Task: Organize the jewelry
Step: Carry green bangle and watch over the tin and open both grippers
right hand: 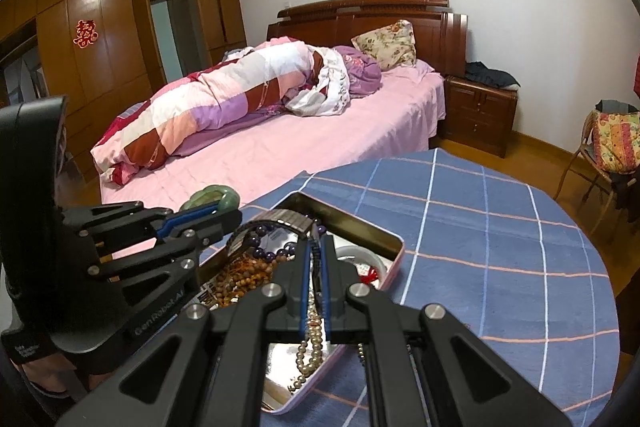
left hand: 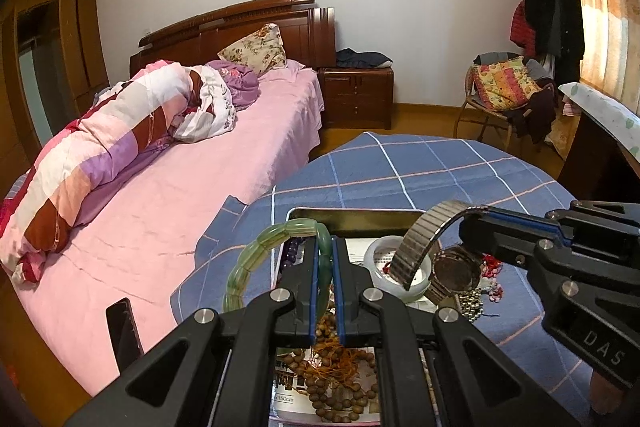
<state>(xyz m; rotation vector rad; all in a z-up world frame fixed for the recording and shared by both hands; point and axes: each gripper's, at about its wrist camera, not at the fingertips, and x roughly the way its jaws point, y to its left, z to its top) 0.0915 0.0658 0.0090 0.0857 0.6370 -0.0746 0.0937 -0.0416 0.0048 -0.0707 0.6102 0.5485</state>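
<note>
Green bracelet [left hand: 256, 259], silver watch [left hand: 424, 247], blue checked tablecloth [left hand: 420, 171], pink bedsheet [left hand: 168, 219].

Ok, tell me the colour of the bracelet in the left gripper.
Pale translucent green bracelet, clearest in the left wrist view.

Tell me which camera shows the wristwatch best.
The left wrist view. There the wristwatch hangs from the right gripper, round case and both halves of its metal band in plain sight. In the right wrist view only a curved stretch of the band shows beyond that gripper's own fingers; the case is hidden.

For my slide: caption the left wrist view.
Left gripper grips green bracelet; right gripper lifts watch above tin.
</note>
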